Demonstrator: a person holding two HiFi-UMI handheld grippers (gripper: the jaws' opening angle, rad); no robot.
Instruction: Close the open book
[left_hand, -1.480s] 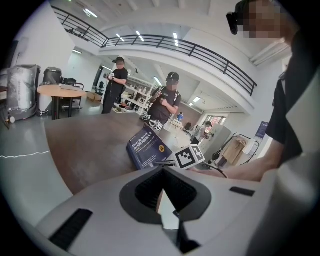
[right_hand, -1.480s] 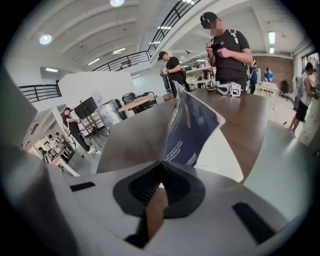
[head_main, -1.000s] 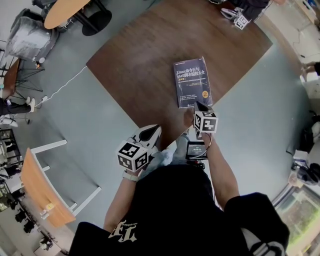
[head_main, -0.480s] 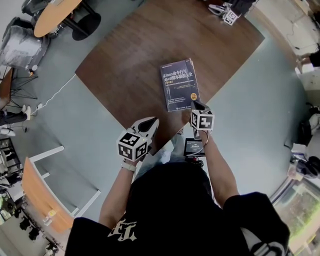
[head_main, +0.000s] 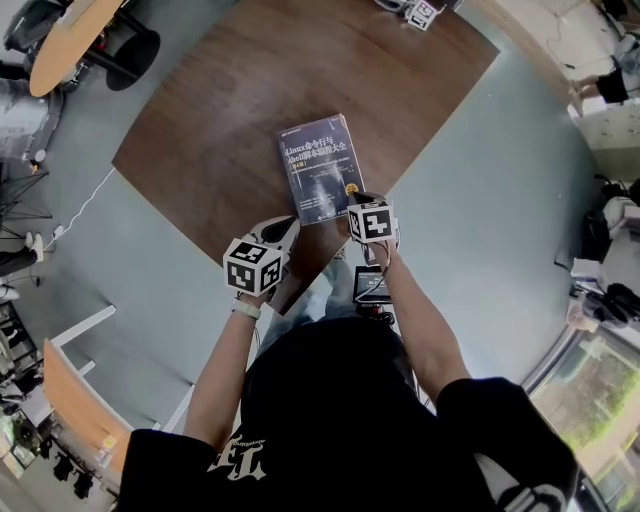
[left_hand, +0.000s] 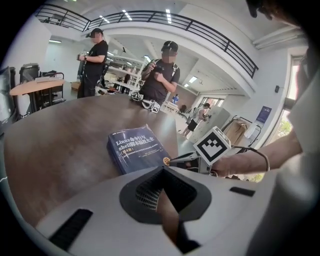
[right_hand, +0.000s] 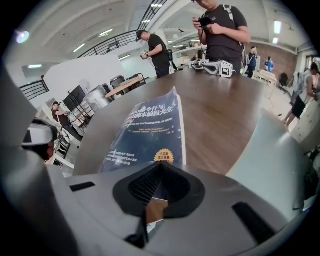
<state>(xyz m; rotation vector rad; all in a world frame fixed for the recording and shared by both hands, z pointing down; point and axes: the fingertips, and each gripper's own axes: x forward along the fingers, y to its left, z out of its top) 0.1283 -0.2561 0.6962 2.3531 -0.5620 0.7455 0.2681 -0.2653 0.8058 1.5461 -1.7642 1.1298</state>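
A dark blue book (head_main: 320, 168) lies closed, front cover up, on the brown table (head_main: 220, 120) near its front corner. My right gripper (head_main: 355, 196) is shut, and its tip rests at the book's near right corner. In the left gripper view the book (left_hand: 137, 147) has the right gripper (left_hand: 171, 161) against that corner. My left gripper (head_main: 285, 226) is shut and hovers just left of the book's near edge, holding nothing. The right gripper view shows the cover (right_hand: 145, 130) directly ahead of the shut jaws.
Two people stand at the table's far side (left_hand: 162, 70), (left_hand: 92, 60). Spare marker-cube grippers (head_main: 420, 12) lie on the far end of the table. A round wooden table (head_main: 60, 40) stands at the upper left. Grey floor surrounds the table.
Both grippers have moved forward to the book's near edge, and the right tip now meets its corner. The book stays closed and has not shifted on the table.
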